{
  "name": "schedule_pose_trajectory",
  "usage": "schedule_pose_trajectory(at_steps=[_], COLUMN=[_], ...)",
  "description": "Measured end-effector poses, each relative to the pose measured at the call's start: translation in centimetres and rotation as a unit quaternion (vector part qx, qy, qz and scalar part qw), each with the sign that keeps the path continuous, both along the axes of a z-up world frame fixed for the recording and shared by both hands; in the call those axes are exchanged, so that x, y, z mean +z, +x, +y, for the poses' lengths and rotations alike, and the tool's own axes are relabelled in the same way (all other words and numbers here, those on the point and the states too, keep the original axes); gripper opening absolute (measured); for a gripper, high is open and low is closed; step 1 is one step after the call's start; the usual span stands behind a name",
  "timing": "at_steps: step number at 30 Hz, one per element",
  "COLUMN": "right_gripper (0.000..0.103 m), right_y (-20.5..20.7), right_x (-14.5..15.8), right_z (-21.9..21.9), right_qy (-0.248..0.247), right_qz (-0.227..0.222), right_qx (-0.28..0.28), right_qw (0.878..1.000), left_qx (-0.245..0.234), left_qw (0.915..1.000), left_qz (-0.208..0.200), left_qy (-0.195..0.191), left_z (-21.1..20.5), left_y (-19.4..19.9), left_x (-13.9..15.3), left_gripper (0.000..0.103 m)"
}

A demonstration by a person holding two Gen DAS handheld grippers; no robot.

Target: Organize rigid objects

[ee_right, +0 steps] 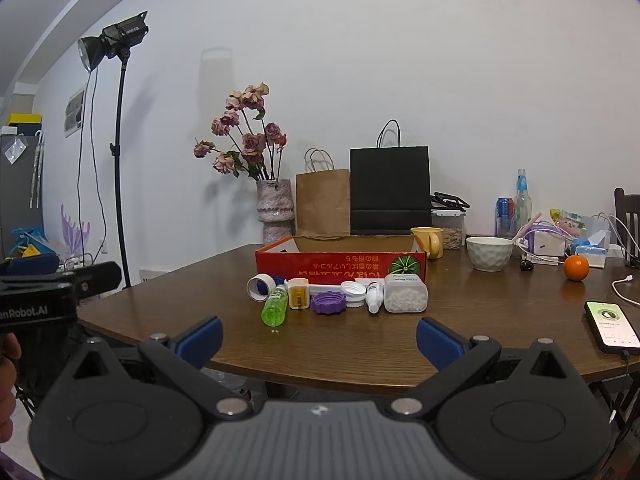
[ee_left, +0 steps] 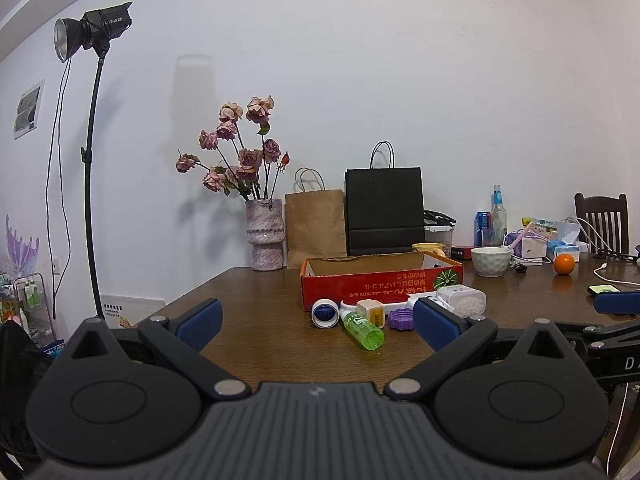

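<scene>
Right wrist view — both tongs [ee_right: 319, 340] [ee_left: 318, 320] level, spread, empty.

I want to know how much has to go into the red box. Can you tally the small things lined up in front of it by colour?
Counted in the right wrist view; anything hidden behind the row is left out.
Green: 1, the bottle
Purple: 1, the ring
Yellow and white: 1, the small box
White: 4, the tape roll, the cap, the tube, the jar
Total: 7
</scene>
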State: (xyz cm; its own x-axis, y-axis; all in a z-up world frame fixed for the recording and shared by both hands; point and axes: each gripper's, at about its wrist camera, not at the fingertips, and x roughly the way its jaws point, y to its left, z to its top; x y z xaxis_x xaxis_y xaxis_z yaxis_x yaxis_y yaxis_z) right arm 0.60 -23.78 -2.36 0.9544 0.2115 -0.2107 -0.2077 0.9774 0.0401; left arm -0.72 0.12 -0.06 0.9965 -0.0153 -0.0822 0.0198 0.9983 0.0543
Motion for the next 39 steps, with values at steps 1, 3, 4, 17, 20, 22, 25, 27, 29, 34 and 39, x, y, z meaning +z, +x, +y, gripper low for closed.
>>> schedule_pose_trajectory(at_steps=[1, 3, 4, 17, 20, 22, 25, 27, 29, 34, 39], right_gripper=[0.103, 0.103, 0.103, 0.103, 0.103, 0.103, 0.103, 0.103, 0.103, 0.103, 0.103], right_y=[0.04, 0.07, 0.11, -0.02, -0.05, -0.07, -0.12, -0.03, 0.05, 0.22, 0.38], right_x=[0.00, -0.02, 0.00, -0.10, -0.08, -0.08, -0.10, -0.07, -0.08, -0.13, -0.28], right_z=[-0.05, -0.03, -0.05, 0.07, 0.10, 0.11, 0.17, 0.03, -0.06, -0.27, -0.23], right_qy=[0.001, 0.001, 0.001, 0.003, 0.003, 0.004, 0.004, 0.006, 0.007, 0.011, 0.013], right_qz=[0.001, 0.002, 0.002, 0.004, 0.003, 0.003, 0.004, 0.005, 0.006, 0.009, 0.014], right_qx=[0.000, 0.001, 0.001, 0.002, 0.002, 0.002, 0.002, 0.001, 0.001, 0.001, 0.004], right_qw=[1.000, 1.000, 1.000, 1.000, 1.000, 1.000, 1.000, 1.000, 1.000, 1.000, 1.000], left_qx=[0.000, 0.000, 0.000, 0.000, 0.000, 0.000, 0.000, 0.000, 0.000, -0.001, 0.012], left_qw=[1.0000, 1.0000, 1.0000, 1.0000, 1.0000, 1.0000, 1.0000, 1.0000, 1.0000, 1.0000, 0.9998], left_qz=[0.000, 0.000, 0.000, 0.000, 0.000, 0.000, 0.000, -0.001, -0.001, 0.000, -0.011], left_qy=[0.000, 0.000, 0.000, 0.001, 0.001, 0.001, 0.001, 0.001, 0.001, 0.001, 0.009], left_z=[0.04, -0.01, 0.01, -0.02, -0.02, -0.01, -0.02, -0.02, -0.01, 0.02, 0.24], left_y=[-0.03, 0.00, -0.01, 0.01, 0.01, 0.00, 0.00, 0.00, 0.00, 0.13, 0.40], left_x=[0.06, -0.01, 0.01, -0.02, -0.03, -0.02, -0.03, -0.04, -0.04, -0.04, 0.29], left_gripper=[0.103, 0.103, 0.103, 0.103, 0.103, 0.103, 0.103, 0.103, 0.103, 0.103, 0.103])
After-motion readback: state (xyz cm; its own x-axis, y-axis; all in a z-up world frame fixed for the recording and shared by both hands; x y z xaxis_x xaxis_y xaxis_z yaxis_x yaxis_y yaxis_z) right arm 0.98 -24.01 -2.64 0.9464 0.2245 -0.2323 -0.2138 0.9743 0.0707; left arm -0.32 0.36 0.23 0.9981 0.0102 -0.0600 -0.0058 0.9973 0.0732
